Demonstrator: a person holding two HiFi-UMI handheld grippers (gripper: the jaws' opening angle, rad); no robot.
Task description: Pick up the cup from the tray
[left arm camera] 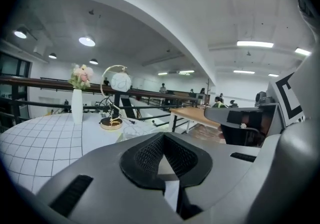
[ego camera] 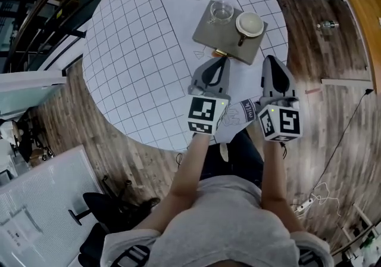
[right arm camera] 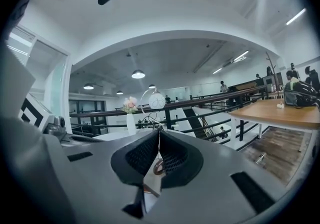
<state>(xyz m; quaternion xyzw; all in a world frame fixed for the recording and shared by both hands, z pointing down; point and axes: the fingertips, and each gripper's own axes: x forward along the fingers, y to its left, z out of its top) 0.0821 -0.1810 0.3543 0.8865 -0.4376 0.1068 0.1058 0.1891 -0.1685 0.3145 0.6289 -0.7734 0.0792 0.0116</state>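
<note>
Illumination is bright and even, supplied by round ceiling lamps (left arm camera: 86, 41) and strip lights (left arm camera: 255, 44), both slightly blown out. Shadows on the white gridded table (ego camera: 137, 51) are faint and diffuse. The head view bends straight lines near its edges. Both gripper views are circular fisheye images with black corners. The matte grey left gripper (left arm camera: 163, 138) and right gripper (right arm camera: 159, 133) show smooth shading without glare.

Left gripper (ego camera: 224, 61) and right gripper (ego camera: 269, 61) both closed, empty.

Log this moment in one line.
left tongs: shut, empty | right tongs: shut, empty | white cup, glass: on tray, not gripped
</note>
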